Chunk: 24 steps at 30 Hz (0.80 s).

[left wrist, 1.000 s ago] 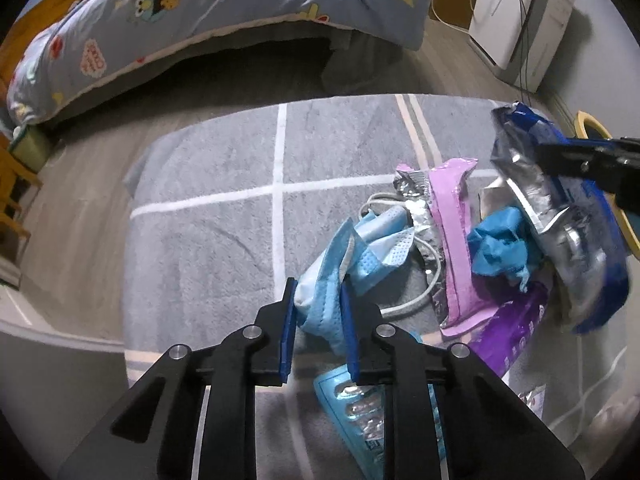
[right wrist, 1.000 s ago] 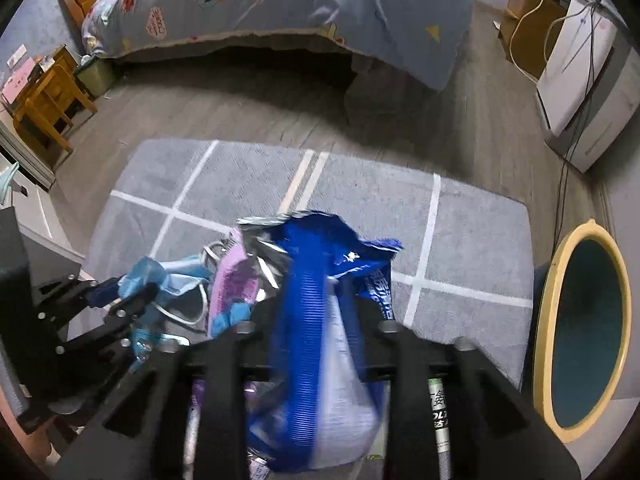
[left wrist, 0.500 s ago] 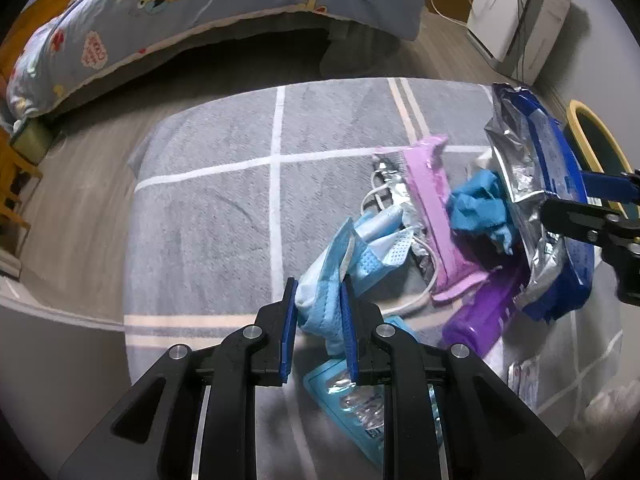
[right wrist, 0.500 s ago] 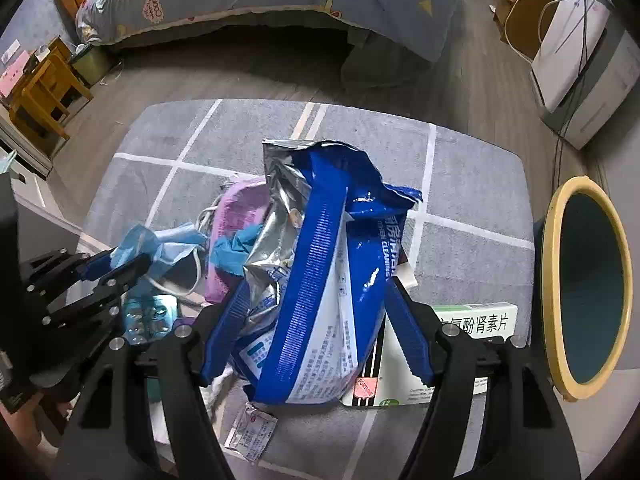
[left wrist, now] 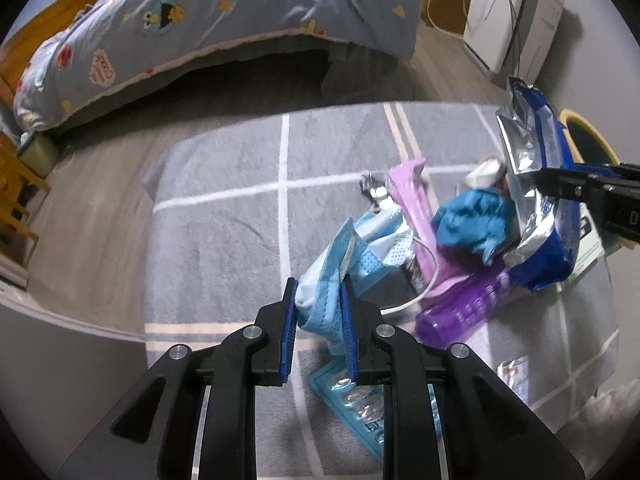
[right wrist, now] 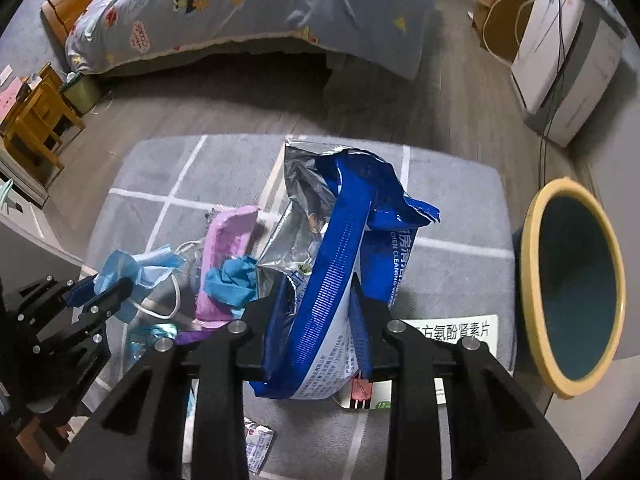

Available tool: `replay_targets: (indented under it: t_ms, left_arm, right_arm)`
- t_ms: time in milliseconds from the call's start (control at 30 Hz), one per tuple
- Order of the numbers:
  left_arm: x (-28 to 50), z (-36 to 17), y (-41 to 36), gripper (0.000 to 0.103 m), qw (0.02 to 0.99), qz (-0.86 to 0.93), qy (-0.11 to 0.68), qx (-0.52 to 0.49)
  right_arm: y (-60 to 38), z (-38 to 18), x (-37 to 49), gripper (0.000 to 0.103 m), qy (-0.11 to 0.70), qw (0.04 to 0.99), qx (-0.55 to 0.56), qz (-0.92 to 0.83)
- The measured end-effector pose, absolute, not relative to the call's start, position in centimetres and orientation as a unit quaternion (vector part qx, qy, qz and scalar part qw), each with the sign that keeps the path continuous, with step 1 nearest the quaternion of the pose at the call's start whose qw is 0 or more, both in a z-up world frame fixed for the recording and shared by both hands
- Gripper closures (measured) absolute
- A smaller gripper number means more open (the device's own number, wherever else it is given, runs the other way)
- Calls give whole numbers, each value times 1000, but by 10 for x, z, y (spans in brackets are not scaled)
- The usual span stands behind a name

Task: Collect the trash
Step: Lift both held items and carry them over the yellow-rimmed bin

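Your right gripper (right wrist: 316, 332) fingers are closed on the blue wipes pouch (right wrist: 332, 264), lifted so it can reach the bin (right wrist: 576, 292). Your left gripper (left wrist: 320, 320) fingers pinch the face mask (left wrist: 348, 256) for the same trip.

A home bedroom — cartoon-print bed (right wrist: 248, 8), grey rug (left wrist: 224, 248), wood-plank floor (right wrist: 168, 116).

One face mask (left wrist: 352, 264), one blue pouch (right wrist: 340, 272), one bin (right wrist: 576, 284), two grippers (left wrist: 318, 328) (right wrist: 316, 332)
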<state>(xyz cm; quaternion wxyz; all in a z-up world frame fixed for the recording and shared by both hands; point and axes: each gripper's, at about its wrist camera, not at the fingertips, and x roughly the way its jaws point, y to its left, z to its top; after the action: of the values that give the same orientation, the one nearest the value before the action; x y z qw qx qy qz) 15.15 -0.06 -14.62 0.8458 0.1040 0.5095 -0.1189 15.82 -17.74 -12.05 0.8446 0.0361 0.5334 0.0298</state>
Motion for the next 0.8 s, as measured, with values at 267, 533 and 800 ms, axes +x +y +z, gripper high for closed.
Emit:
replay_targets:
  t_ms: [267, 533, 800]
  left_arm:
    - [139, -85, -2, 82, 865, -131, 471, 111]
    - [133, -17, 0, 82, 880, -142, 430, 144]
    - [126, -6, 4, 81, 891, -148, 410, 130]
  right_arm:
    - [-185, -80, 149, 74, 504, 861, 44, 38]
    - [-204, -27, 141, 74, 483, 873, 20, 62]
    - [-208, -19, 133, 74, 473, 877, 12, 81]
